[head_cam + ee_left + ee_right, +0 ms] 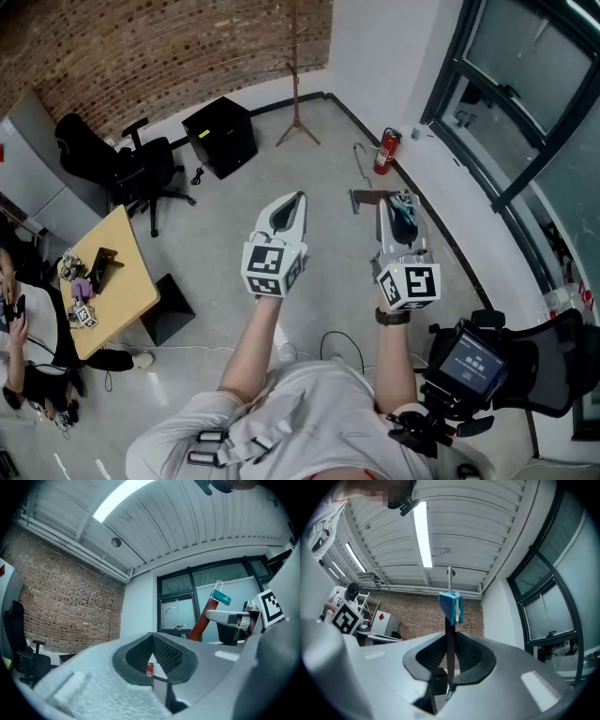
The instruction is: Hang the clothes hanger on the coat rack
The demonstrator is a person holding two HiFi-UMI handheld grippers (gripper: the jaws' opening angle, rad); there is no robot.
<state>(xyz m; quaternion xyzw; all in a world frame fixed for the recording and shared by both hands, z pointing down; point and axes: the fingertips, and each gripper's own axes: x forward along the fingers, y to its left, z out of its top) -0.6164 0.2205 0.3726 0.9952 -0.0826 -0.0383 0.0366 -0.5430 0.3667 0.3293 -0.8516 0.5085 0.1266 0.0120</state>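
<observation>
A wooden clothes hanger (367, 195) with a metal hook and teal clips sticks out to the left of my right gripper (401, 204), which is shut on it at chest height. In the right gripper view the hanger (450, 620) runs upright between the jaws of the right gripper (449, 637). My left gripper (298, 199) hovers beside it, shut and empty. From the left gripper (153, 637), the left gripper view shows the hanger (204, 618) to the right. The coat rack (297, 70) stands far ahead by the brick wall.
A red fire extinguisher (385, 150) stands by the window wall on the right. A black cabinet (221, 136) and an office chair (141, 169) are near the brick wall. A wooden table (108, 281) with a seated person (23, 347) is at the left.
</observation>
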